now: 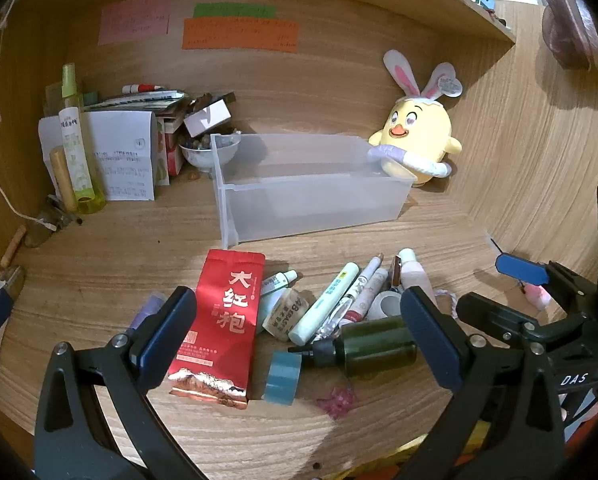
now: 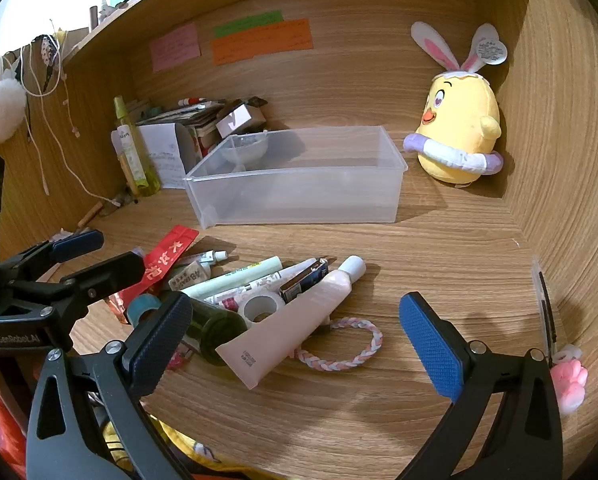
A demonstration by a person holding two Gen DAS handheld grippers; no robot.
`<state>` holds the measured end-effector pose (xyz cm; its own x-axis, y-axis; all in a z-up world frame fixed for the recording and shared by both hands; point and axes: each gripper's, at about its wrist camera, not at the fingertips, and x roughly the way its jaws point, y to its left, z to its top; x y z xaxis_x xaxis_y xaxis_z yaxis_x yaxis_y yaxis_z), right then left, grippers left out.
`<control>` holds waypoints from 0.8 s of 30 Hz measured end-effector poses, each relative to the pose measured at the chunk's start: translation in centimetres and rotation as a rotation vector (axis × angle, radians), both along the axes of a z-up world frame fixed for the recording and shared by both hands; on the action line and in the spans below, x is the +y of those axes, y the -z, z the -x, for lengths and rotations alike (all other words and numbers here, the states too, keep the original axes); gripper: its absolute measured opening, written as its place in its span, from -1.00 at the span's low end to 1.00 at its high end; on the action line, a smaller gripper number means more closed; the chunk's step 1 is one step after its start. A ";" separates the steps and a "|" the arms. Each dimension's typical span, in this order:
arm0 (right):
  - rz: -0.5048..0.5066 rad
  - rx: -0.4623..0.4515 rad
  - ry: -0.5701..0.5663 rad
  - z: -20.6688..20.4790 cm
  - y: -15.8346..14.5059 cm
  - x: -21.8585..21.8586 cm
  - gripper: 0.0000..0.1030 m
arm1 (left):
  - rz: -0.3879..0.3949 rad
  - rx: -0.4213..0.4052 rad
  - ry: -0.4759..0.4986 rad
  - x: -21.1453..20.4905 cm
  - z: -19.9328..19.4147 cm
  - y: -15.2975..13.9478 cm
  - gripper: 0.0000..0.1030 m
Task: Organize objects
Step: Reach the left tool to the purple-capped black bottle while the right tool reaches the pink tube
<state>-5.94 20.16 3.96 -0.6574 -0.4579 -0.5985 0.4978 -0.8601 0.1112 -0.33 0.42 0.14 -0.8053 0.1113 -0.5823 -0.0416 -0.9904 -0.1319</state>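
Note:
A clear plastic bin [image 1: 311, 196] [image 2: 299, 196] stands empty on the wooden desk. In front of it lies a heap: a red tea packet [image 1: 219, 324] [image 2: 167, 258], a dark green bottle [image 1: 375, 346] [image 2: 213, 330], a pale pink tube [image 2: 295, 316] [image 1: 415, 274], a mint tube [image 1: 325, 304] [image 2: 235, 276], a blue tape roll [image 1: 283, 378], a white tape roll [image 2: 261, 306], pens, and a braided band [image 2: 339, 346]. My left gripper [image 1: 299, 328] is open over the packet and bottle. My right gripper [image 2: 295, 340] is open over the pink tube.
A yellow chick plush [image 1: 415, 140] [image 2: 459, 136] sits right of the bin. Papers, a spray bottle [image 1: 75, 140], boxes and a bowl [image 1: 209, 152] crowd the back left corner. Sticky notes [image 1: 239, 32] hang on the back wall. A pink paw charm [image 2: 569, 380] is at the right wall.

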 end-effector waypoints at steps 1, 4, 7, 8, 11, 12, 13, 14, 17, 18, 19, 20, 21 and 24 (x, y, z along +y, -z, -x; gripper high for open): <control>0.000 -0.004 0.001 0.0 0.0 -0.1 1.00 | -0.003 0.000 0.002 -0.1 0.0 0.0 1.00; 0.001 -0.020 0.004 0.1 0.1 -0.1 1.00 | -0.010 0.010 0.000 -0.5 -0.2 0.1 1.00; 0.005 -0.039 0.002 0.6 0.3 -0.1 1.00 | -0.016 0.017 -0.005 -1.1 -0.4 0.2 1.00; 0.005 -0.044 0.005 0.8 0.3 -0.1 1.00 | -0.018 0.019 -0.009 -1.4 -0.4 0.1 1.00; 0.006 -0.046 0.025 1.4 0.3 0.0 1.00 | -0.025 0.033 -0.029 -2.7 -0.7 -0.1 0.94; 0.008 -0.046 0.029 1.6 0.3 0.1 0.99 | -0.022 0.034 -0.039 -3.2 -0.8 -0.2 0.79; 0.010 -0.045 0.035 1.8 0.2 0.2 0.98 | -0.019 0.030 -0.046 -3.7 -0.8 -0.3 0.64; 0.010 -0.046 0.042 2.1 0.1 0.2 0.98 | -0.014 0.022 -0.058 -4.3 -0.8 -0.2 0.61; 0.017 -0.046 0.055 2.8 0.0 0.4 0.98 | -0.008 0.006 -0.105 -6.2 -0.8 0.0 0.59; 0.019 -0.047 0.060 3.1 0.0 0.5 0.98 | -0.007 -0.001 -0.126 -7.1 -0.9 0.2 0.56; 0.017 -0.048 0.067 3.3 0.0 0.5 0.95 | -0.006 -0.006 -0.139 -7.6 -0.9 0.3 0.54; 0.014 -0.049 0.072 3.6 0.1 0.4 0.90 | -0.008 -0.016 -0.159 -8.5 -0.8 0.6 0.53; 0.007 -0.052 0.078 3.9 0.2 0.4 0.87 | -0.011 -0.027 -0.174 -9.2 -0.7 1.0 0.53; -0.009 -0.085 0.085 5.0 0.9 0.0 0.70 | -0.017 -0.076 -0.196 -10.8 0.0 2.3 0.44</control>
<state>-10.91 20.20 3.10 -0.6401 -0.3969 -0.6578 0.4122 -0.9000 0.1418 -0.34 -10.38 -2.16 -0.7663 -0.0331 -0.6417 0.1626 -0.9761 -0.1438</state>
